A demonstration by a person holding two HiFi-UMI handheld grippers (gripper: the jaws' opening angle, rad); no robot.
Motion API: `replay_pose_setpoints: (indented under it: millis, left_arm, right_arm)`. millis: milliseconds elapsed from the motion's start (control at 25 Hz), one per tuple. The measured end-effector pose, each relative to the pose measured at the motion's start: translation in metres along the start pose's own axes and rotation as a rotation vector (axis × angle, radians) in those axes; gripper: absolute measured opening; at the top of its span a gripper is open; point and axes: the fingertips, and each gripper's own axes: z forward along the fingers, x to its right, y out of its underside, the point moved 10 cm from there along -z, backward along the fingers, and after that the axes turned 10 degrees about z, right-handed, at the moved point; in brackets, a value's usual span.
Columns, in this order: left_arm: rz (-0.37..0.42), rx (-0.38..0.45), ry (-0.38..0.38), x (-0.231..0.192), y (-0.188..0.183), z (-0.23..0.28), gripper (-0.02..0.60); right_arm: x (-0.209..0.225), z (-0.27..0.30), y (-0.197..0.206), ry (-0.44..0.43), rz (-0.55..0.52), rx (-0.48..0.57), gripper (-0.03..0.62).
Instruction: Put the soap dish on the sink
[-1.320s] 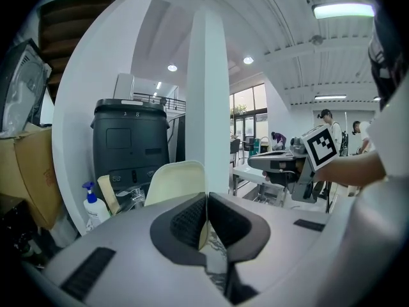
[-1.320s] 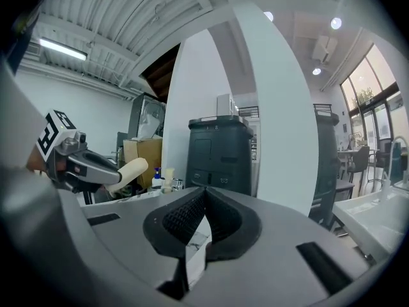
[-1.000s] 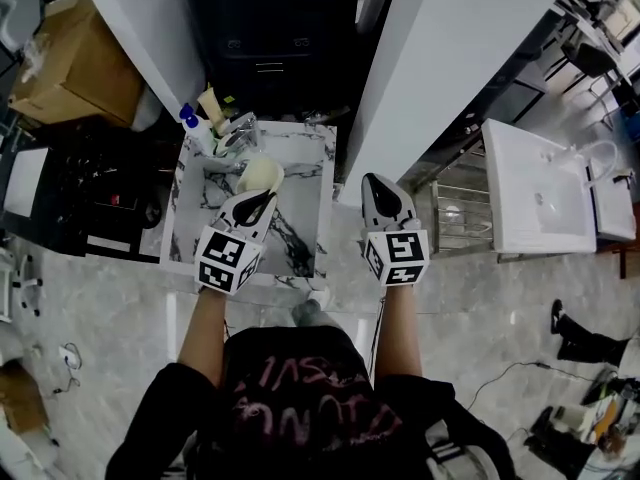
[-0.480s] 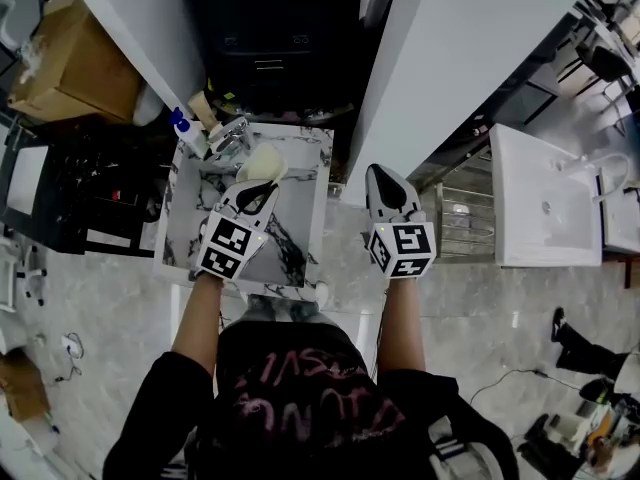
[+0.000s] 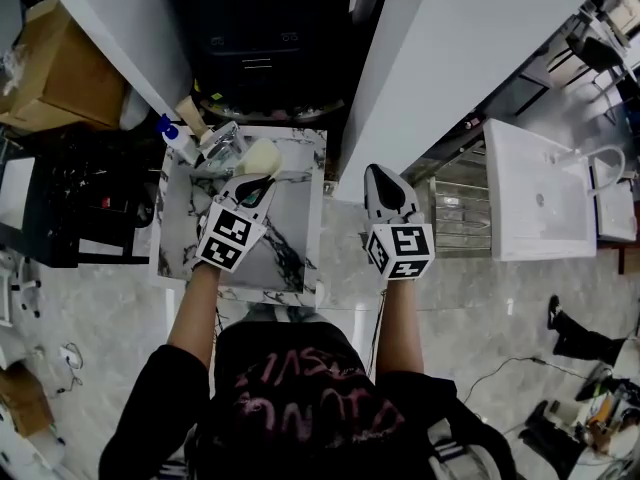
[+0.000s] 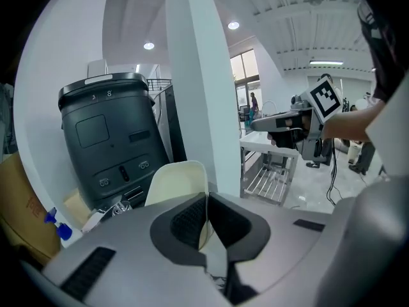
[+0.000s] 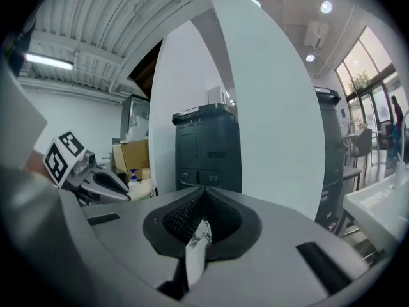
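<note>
A cream soap dish [image 5: 262, 156] is held upright over the back of the marble sink [image 5: 300, 258], close to the chrome faucet [image 5: 222, 143]. My left gripper [image 5: 255, 186] is shut on the dish's near edge. In the left gripper view the soap dish [image 6: 176, 181] stands between the closed jaws of the left gripper [image 6: 206, 203]. My right gripper [image 5: 385, 183] hovers to the right of the sink over the floor, beside a white pillar. In the right gripper view the right gripper [image 7: 203, 206] is shut and holds nothing.
A blue-capped bottle [image 5: 172, 138] and a beige bottle stand at the sink's back left corner. A black machine [image 5: 258, 48] sits behind the sink, with a white pillar [image 5: 450, 58] to its right. A cardboard box [image 5: 60, 68] is at far left, and a wire rack [image 5: 460, 213] and a white basin [image 5: 540, 193] at right.
My left gripper has carried the soap dish farther back over the sink, nearer the faucet. The right gripper has stayed about where it was.
</note>
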Motion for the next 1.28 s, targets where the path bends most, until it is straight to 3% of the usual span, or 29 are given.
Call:
replay_pose_setpoints:
  millis: [80,560,1040,1280]
  left_arm:
    - [0.015,-0.006,0.010,-0.004,0.004,0.007,0.026]
    - [0.048,-0.103,0.137,-0.022,0.042,0.076,0.025]
    - [0.160,-0.214,0.271,-0.024,0.066,0.134,0.026]
    - [0.171,-0.244,0.319,-0.024,0.076,0.151,0.026]
  right_arm:
    - [0.003,0.000,-0.001,0.003,0.042,0.018,0.012]
    - [0.011,0.008,0.007,0.081,-0.007,-0.032,0.012]
    - [0.026,0.020,0.028,0.106,0.005,-0.094,0.012]
    - [0.034,0.025,0.037,0.122,0.010,-0.125,0.012]
